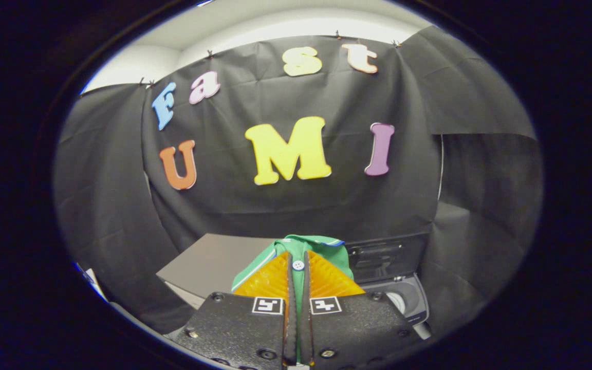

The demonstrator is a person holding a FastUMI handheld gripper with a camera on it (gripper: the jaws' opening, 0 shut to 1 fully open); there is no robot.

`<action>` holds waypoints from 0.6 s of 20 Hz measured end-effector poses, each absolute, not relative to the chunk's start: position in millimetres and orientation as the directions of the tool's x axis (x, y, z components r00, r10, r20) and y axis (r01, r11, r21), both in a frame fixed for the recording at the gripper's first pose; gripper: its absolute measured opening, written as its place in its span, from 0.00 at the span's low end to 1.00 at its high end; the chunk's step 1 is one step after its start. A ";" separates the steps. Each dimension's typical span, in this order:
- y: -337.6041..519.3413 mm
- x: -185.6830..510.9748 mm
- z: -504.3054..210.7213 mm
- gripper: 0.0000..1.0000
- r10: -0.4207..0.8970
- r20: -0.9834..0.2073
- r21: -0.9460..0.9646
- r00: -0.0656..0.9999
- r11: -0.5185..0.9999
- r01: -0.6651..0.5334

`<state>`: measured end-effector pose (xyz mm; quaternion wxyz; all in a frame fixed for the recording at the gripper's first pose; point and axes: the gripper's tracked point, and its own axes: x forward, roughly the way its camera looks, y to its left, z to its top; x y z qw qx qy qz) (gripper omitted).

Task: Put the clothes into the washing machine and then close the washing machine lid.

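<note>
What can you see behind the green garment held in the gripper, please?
Behind the green garment, clamped between the gripper fingers, the washing machine shows partly; the garment hides the rest.

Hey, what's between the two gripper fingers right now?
In the gripper view, the green garment with a white button sits pinched between the gripper fingers, which are closed on it, held up above the washing machine.

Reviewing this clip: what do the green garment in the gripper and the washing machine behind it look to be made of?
Green garment: looks like a woven or knit fabric, matte, with a pale-edged collar and a small white button; it folds softly where the gripper is shut on it. Washing machine: seemingly moulded plastic, dark panel with a slight sheen; its raised flat lid looks smooth and grey, material uncertain.
</note>
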<state>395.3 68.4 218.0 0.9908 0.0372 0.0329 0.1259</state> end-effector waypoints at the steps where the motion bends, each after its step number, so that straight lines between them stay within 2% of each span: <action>1: 51.1 399.5 225.2 0.06 0.239 -0.042 0.083 0.970 0.969 -0.235; 6: -17.9 441.3 249.5 0.06 0.211 -0.014 0.102 0.977 0.973 -0.208; 12: -56.9 515.4 201.9 0.06 0.251 -0.113 0.065 0.961 0.967 -0.245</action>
